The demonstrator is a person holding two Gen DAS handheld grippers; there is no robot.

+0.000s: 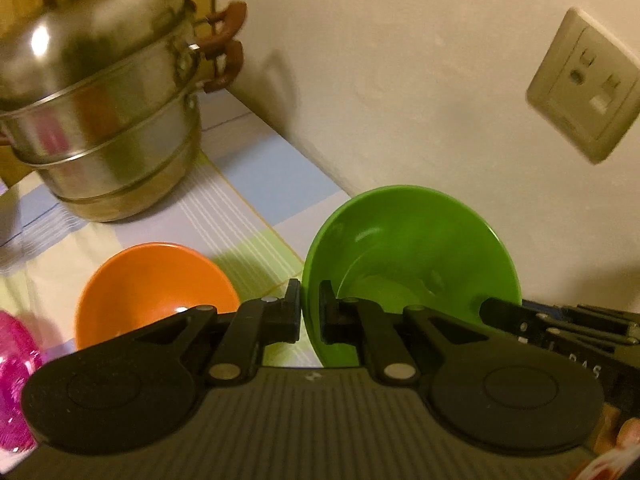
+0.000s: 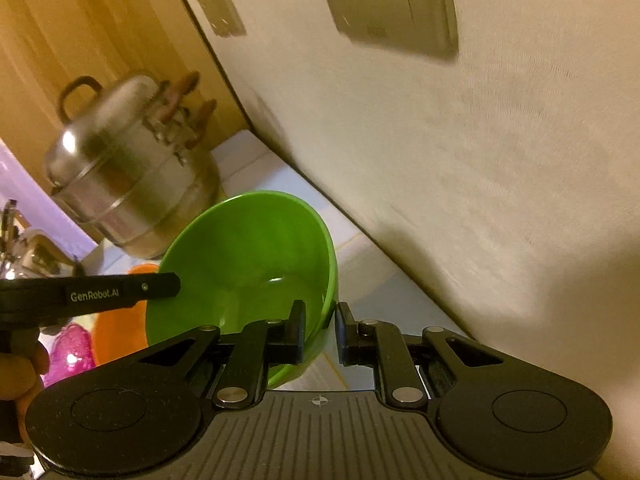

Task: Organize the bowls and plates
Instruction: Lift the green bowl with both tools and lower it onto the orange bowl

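- Checked cloth (image 1: 240, 208) covers the table by the wall.
- Both the left gripper (image 1: 310, 312) and right gripper (image 2: 320, 332) pinch the green bowl (image 1: 408, 248) by its rim, lifted above the orange bowl (image 1: 156, 284).
- Uneven pull could make it slip and fall.

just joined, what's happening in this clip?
A person holds a gripper in each hand, and both are clamped on the rim of one green bowl: the left gripper on one side, the right gripper on the opposite side. The bowl is tilted and looks lifted off the checked tablecloth. An orange bowl sits on the cloth beside it, with a steel steamer pot behind, near the wall.
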